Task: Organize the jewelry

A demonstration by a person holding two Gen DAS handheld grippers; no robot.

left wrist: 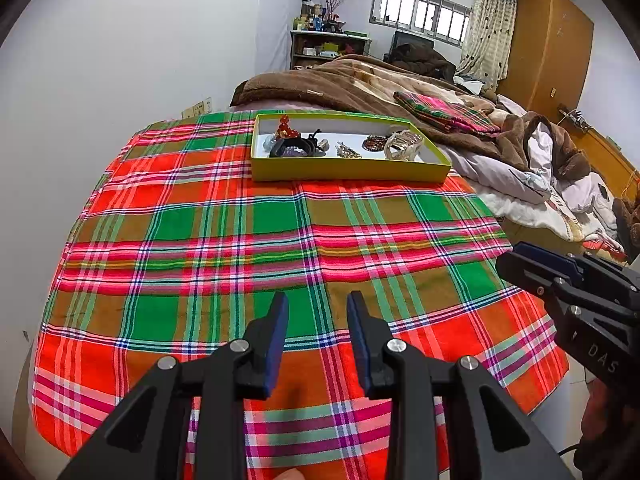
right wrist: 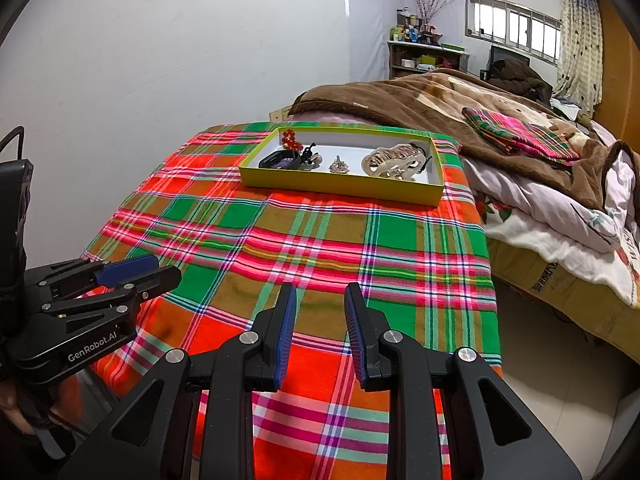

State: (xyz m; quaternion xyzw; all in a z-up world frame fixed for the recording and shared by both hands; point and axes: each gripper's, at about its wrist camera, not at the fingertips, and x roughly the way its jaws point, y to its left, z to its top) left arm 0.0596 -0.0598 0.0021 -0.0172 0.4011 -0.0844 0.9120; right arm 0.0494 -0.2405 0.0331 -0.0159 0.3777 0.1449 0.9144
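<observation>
A shallow yellow-green box (left wrist: 348, 169) (right wrist: 340, 186) stands at the far side of the plaid-covered table (left wrist: 248, 248) (right wrist: 320, 248). It holds red beads (left wrist: 285, 126) (right wrist: 291, 140), a black hair tie (left wrist: 296, 147) (right wrist: 280, 159), a small metal brooch (left wrist: 349, 152) (right wrist: 340, 166), a dark bead bracelet (left wrist: 373, 143) and a large pale hair claw (left wrist: 404, 145) (right wrist: 394, 162). My left gripper (left wrist: 318, 312) (right wrist: 138, 272) is open and empty over the table's near part. My right gripper (right wrist: 320, 304) is open and empty beside it; its body (left wrist: 580, 292) shows at the right.
A bed with a brown blanket (left wrist: 360, 80) (right wrist: 460, 96) and white quilts (right wrist: 560, 216) lies behind and right of the table. A folded plaid cloth (left wrist: 444, 114) (right wrist: 520, 134) rests on the blanket. A white wall (left wrist: 120, 80) is to the left.
</observation>
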